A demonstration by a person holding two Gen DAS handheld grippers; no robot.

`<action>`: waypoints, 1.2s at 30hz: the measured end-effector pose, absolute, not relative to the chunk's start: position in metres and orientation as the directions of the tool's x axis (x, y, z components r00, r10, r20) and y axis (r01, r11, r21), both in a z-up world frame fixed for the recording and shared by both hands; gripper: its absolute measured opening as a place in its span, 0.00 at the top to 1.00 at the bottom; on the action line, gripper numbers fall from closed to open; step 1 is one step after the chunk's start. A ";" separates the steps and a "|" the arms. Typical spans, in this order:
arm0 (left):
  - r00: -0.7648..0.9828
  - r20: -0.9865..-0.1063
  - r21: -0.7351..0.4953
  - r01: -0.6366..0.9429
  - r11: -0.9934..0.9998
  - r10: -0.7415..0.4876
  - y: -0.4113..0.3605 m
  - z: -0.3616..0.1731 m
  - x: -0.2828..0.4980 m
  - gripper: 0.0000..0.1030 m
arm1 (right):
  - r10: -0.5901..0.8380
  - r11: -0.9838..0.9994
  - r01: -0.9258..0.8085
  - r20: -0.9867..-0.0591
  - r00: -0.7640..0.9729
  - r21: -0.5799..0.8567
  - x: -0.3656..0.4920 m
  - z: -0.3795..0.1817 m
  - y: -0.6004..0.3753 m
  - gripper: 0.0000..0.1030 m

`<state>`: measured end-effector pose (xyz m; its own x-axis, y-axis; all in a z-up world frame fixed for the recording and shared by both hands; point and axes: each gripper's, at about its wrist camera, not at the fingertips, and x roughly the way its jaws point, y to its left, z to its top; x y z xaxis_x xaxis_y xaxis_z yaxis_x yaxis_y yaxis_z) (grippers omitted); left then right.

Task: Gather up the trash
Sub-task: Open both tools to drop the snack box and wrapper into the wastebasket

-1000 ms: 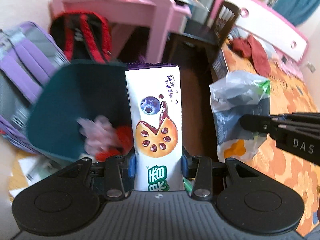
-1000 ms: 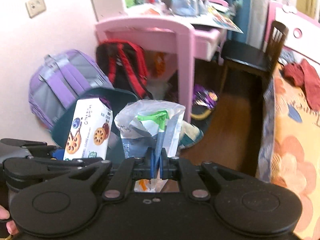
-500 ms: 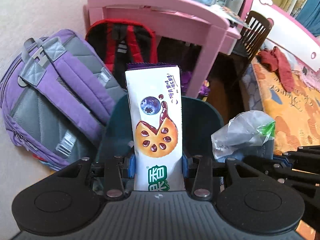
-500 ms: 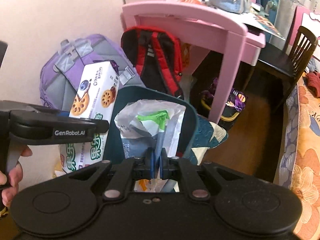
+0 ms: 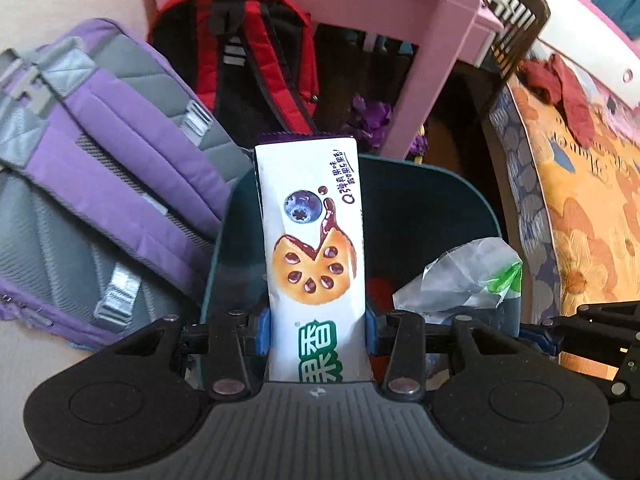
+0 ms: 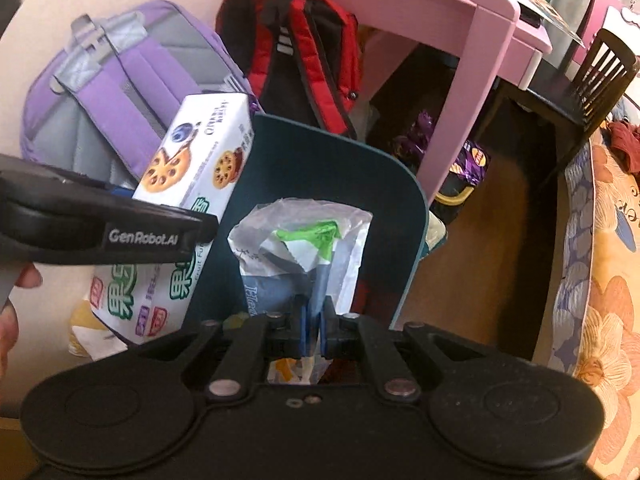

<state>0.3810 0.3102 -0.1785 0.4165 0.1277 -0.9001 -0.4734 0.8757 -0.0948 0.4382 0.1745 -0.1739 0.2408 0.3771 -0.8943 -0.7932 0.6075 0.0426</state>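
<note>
My left gripper [image 5: 316, 330] is shut on a white biscuit box [image 5: 314, 248] printed with a blueberry and a round biscuit; the box stands upright over the dark teal bin [image 5: 420, 204]. My right gripper [image 6: 314, 326] is shut on a crumpled white, green and blue plastic wrapper [image 6: 304, 248], held above the same teal bin [image 6: 332, 164]. In the right wrist view the biscuit box [image 6: 188, 184] and the left gripper's black body sit at the left. The wrapper [image 5: 464, 276] shows at the right of the left wrist view. Something red lies inside the bin.
A purple and grey backpack [image 5: 92, 176] and a red and black backpack [image 5: 256, 52] lean against the wall behind the bin. A pink desk [image 6: 440, 8] stands beyond, with a dark wooden chair [image 6: 600, 68]. A floral bedspread [image 5: 580, 216] runs along the right.
Both grippers have moved in over the teal bin, which now lies directly beneath the box and the wrapper. The backpacks have come closer into view. Both grips are unchanged.
</note>
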 end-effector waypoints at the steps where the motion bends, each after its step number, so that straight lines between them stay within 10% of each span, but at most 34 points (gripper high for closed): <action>1: 0.409 -0.905 -0.093 -0.463 0.881 0.119 0.310 -0.182 0.384 0.59 | 0.372 0.609 -0.792 -0.897 0.238 0.042 0.438 -0.176 0.175 0.94; 36: 0.469 -0.882 -0.191 -0.458 0.868 0.053 0.305 -0.155 0.351 0.34 | 0.482 0.634 -0.758 -0.845 0.232 0.153 0.426 -0.126 0.127 0.59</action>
<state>0.3509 0.3049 -0.1549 0.4685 0.0534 -0.8818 -0.4578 0.8684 -0.1907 0.4259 0.1270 -0.1260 0.2319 0.4815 -0.8452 -0.7578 0.6342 0.1533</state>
